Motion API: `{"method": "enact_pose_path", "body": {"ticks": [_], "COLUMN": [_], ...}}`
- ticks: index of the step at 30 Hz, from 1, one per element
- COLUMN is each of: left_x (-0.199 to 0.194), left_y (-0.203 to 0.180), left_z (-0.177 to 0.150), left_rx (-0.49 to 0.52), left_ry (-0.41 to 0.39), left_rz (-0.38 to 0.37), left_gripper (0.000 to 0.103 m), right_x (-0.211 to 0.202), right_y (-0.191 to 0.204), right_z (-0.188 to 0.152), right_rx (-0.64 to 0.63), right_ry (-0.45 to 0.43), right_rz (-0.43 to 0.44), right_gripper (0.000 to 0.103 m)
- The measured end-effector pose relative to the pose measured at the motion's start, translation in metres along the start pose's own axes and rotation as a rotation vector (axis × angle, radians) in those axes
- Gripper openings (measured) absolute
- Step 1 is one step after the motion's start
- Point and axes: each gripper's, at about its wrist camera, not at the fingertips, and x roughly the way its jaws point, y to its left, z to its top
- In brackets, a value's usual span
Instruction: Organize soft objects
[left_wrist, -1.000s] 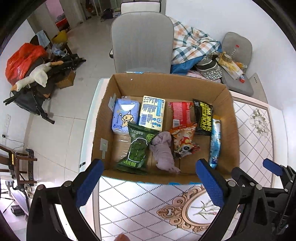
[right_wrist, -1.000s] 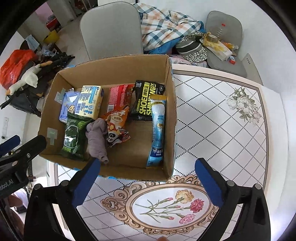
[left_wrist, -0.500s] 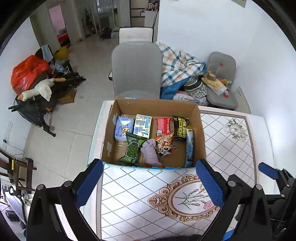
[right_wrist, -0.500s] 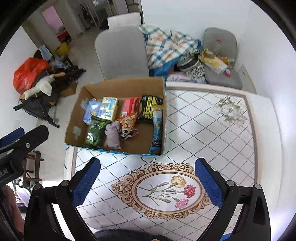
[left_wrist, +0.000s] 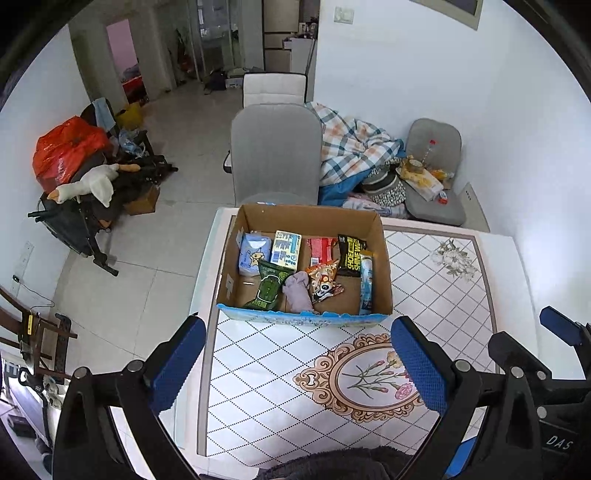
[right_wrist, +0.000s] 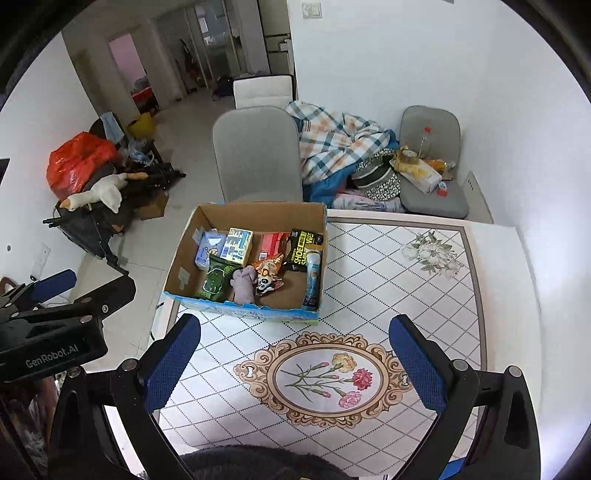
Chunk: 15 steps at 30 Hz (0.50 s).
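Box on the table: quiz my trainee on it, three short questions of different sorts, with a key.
1. True or false: the left gripper is shut on a packet.
2. Which item lies along the right wall of the box? A) blue tube B) green packet C) grey cloth
3. Fill in: the right gripper hangs over the ____, holding nothing.

Key: 1 false, both grippers are open. 2 A, the blue tube. 3 table.

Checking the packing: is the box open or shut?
Open: the box has no top covering, so the packets and grey cloth inside show.
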Motion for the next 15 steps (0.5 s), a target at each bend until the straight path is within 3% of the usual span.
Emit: {"method": "enact_pose_path", "body": {"ticks": [7, 15], "left_x": [-0.015, -0.015], "left_y": [0.007, 0.007], "left_z": [-0.002, -0.005], "left_rx": [-0.026, -0.033], "left_ry": [-0.041, -0.056], "left_rz": [0.024, 0.052], "left_gripper": [0.103, 0.103], "right_x": [-0.024, -0.021], "right_y": [-0.002, -0.003], "right_z": [0.001, 0.0], "right_rx": [0.005, 0.021], "right_ry": [-0.054, -0.063], "right_rz": [-0.022, -0.034], "right_gripper": [0.103, 0.103]}}
